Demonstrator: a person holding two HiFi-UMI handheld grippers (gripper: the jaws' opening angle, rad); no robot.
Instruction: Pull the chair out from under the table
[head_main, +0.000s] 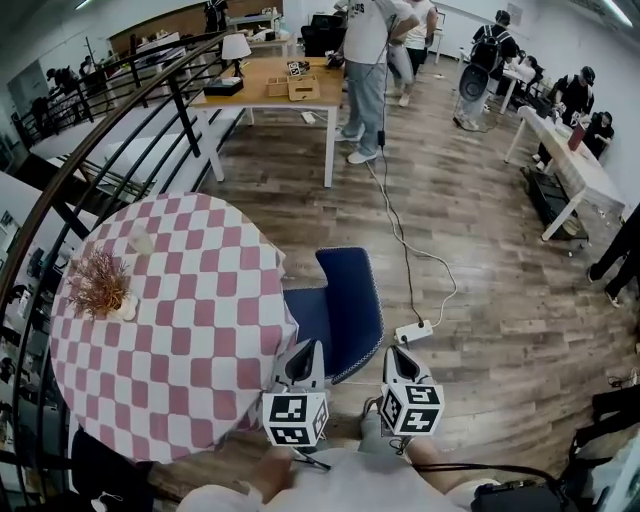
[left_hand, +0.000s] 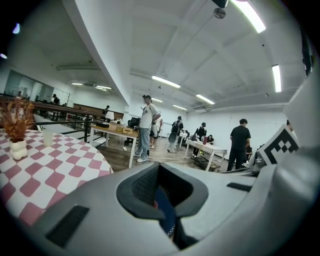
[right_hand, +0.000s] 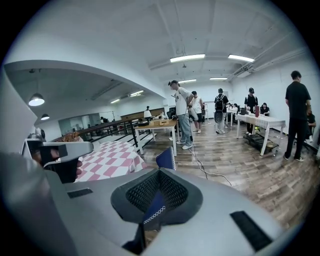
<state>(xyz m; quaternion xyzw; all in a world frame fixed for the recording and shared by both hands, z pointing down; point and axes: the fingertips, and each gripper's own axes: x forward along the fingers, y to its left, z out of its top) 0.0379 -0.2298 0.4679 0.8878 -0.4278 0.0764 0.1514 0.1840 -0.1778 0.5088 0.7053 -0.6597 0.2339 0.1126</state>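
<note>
Bright, even light from ceiling strips (right_hand: 187, 58); fisheye edges curve darkly.

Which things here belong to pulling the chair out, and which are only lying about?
For the job: blue chair, round table, left gripper, right gripper (both shut on the chair).
Lying about: vase of dried plants, cup, power strip.

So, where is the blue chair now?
Head view, lower centre: the blue chair stands at the checkered table's right edge, held by the left gripper and right gripper.

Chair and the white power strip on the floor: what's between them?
Just bare wooden floor, in the head view. The chair and the power strip lie apart.
</note>
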